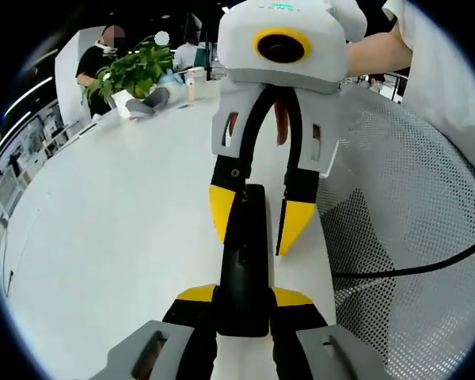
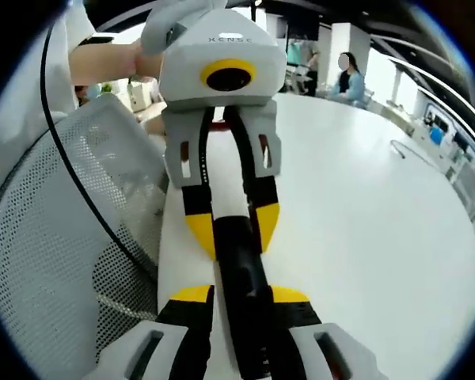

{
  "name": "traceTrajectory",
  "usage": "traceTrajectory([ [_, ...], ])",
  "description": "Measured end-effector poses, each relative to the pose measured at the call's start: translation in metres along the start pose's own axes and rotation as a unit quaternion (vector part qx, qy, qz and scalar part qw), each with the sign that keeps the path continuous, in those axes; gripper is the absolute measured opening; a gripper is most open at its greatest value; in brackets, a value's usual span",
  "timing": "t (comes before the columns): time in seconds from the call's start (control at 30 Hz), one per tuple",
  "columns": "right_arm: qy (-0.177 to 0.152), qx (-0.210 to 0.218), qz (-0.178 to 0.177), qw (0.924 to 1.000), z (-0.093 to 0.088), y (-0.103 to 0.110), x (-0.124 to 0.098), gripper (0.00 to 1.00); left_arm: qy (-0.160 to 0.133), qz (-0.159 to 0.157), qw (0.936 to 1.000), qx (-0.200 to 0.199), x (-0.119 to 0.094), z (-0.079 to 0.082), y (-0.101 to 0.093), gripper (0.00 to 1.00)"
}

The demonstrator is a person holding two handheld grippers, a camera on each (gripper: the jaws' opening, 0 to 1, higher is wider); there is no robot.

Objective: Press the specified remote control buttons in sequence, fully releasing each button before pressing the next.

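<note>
Black, white and yellow on a white tabletop

The remote control [image 1: 244, 269] is plain black; both grippers' fingers [image 1: 222, 210] are black with yellow tips, their bodies white; the tabletop [image 1: 119, 222] is white; the mesh chair [image 1: 412, 206] is white, dotted with small holes; the potted plant [image 1: 131, 75] is green.

Remote control [image 1: 244, 261], buttons too dark to resolve, near end apparently hidden between jaws at 6 o'clock.

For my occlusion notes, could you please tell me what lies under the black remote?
The white table shows beneath and around the black remote. Both claws, left and right, cover its ends, hiding whatever lies there.
</note>
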State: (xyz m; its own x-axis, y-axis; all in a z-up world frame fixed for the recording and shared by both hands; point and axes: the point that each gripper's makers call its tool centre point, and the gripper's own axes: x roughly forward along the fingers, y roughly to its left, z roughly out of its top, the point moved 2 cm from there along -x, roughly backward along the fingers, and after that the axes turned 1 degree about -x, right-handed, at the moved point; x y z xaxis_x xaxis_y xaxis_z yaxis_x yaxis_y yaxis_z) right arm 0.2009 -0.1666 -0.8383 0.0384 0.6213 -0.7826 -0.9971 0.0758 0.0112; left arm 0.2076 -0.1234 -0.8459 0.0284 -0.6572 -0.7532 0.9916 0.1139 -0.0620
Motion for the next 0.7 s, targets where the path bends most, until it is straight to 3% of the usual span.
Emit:
traceTrajectory([
  [0.17, 0.026, -0.01, -0.002, 0.9996, -0.014, -0.002, 0.0, 0.28, -0.001, 0.005, 1.0, 0.003, 0.0, 0.0, -0.001, 0.24],
  [0.43, 0.015, 0.002, -0.012, 0.9998, -0.021, -0.008, -0.005, 0.23, 0.002, 0.008, 0.9999, 0.007, 0.0, 0.0, -0.002, 0.24],
  [0.5, 0.009, 0.021, -0.007, 0.9997, -0.019, -0.008, -0.004, 0.23, 0.002, 0.007, 0.9999, 0.011, 0.0, -0.001, -0.001, 0.24],
  [0.7, 0.015, 0.004, -0.009, 0.9998, -0.02, -0.006, -0.003, 0.23, 0.004, 0.008, 0.9999, 0.013, 0.0, -0.001, -0.002, 0.24],
])
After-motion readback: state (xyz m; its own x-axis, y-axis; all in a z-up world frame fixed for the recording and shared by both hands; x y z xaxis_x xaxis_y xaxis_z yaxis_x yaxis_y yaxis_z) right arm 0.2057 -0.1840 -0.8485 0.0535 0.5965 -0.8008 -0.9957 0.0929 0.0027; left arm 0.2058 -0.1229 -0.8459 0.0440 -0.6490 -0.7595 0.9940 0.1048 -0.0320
